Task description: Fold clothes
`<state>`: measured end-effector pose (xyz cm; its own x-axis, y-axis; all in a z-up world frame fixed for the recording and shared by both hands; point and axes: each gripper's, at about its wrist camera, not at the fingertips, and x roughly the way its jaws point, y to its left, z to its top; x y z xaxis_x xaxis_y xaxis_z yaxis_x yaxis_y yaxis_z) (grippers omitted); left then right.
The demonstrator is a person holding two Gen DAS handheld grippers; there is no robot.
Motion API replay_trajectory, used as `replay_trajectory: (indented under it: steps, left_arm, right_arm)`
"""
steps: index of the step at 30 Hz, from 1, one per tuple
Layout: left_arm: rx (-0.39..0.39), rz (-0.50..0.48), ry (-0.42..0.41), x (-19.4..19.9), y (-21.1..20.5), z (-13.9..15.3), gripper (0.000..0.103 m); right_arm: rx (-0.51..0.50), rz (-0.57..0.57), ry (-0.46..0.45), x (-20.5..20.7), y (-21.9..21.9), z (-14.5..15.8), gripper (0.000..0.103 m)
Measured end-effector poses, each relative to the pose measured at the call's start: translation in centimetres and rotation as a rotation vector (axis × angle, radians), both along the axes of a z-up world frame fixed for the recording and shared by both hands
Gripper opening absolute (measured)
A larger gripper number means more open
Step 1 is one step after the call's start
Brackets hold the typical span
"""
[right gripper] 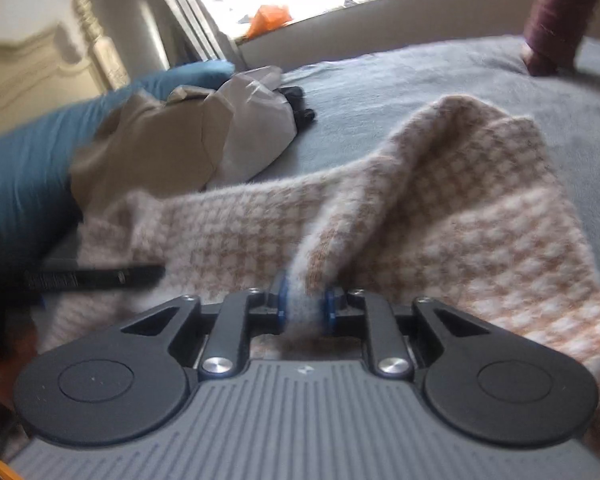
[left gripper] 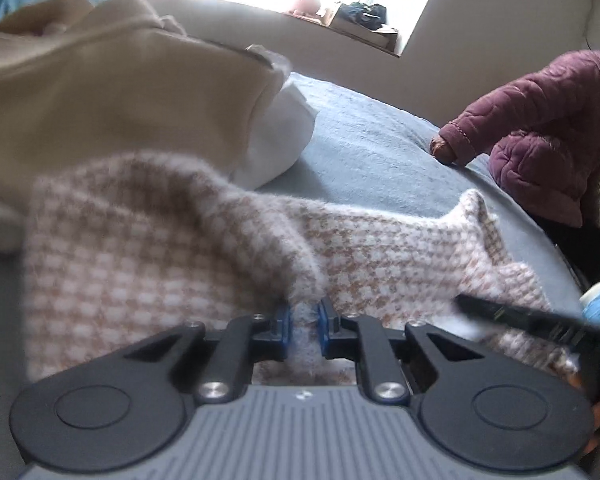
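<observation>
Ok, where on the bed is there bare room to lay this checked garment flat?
Bare grey blanket lies beyond the checked garment, between the beige clothes pile and the person's maroon sleeve at the far edge. It is crowded toward the blue pillow, where the pile and a white bag sit. Both grippers' jaws pinch the garment.

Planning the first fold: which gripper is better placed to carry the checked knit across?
Right, marginally: the right gripper pinches a raised fold of the checked knit, open bed ahead; beige clothes crowd the left gripper.
</observation>
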<state>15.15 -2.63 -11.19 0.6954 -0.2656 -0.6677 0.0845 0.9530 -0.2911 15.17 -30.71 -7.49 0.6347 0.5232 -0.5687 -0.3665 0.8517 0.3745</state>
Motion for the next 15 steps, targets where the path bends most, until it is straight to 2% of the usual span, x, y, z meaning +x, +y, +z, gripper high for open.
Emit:
replay_trajectory:
  steps: [2, 5, 7, 9, 10, 11, 12, 13, 15]
  left_arm:
    - [0.032, -0.010, -0.021, -0.4, 0.1, 0.0, 0.020]
    - [0.105, -0.035, -0.066, -0.8, -1.1, -0.4, 0.021]
    - [0.166, -0.035, -0.106, -1.0, -2.4, -0.6, 0.024]
    - [0.264, -0.025, -0.158, -1.7, -3.7, -0.7, 0.034]
    - [0.310, -0.020, -0.183, -2.2, -4.2, -0.7, 0.037]
    - [0.339, -0.018, -0.202, -2.6, -4.5, -0.5, 0.037]
    - [0.353, -0.012, -0.218, -3.0, -4.6, -0.1, 0.037]
    - [0.353, 0.007, -0.262, -3.9, -4.6, 0.8, 0.034]
    - [0.357, 0.041, -0.384, -5.7, -4.6, 2.7, 0.034]
  right_arm:
    - [-0.044, -0.041, -0.055, -0.4, -0.5, 2.2, 0.021]
    - [-0.167, -0.067, -0.274, -2.1, 0.9, 5.5, 0.024]
    - [-0.196, -0.024, -0.372, -2.7, 2.3, 6.3, 0.024]
    - [-0.224, 0.037, -0.374, -2.1, 3.9, 4.9, 0.023]
    - [-0.251, 0.065, -0.343, -1.5, 4.6, 3.4, 0.023]
    - [-0.292, 0.098, -0.270, -0.5, 5.1, 1.1, 0.024]
    - [-0.292, 0.106, -0.227, 0.1, 5.0, -1.1, 0.024]
    - [-0.246, 0.090, -0.248, -0.2, 4.3, -2.3, 0.023]
    - [-0.211, 0.070, -0.246, -0.3, 3.9, -2.1, 0.024]
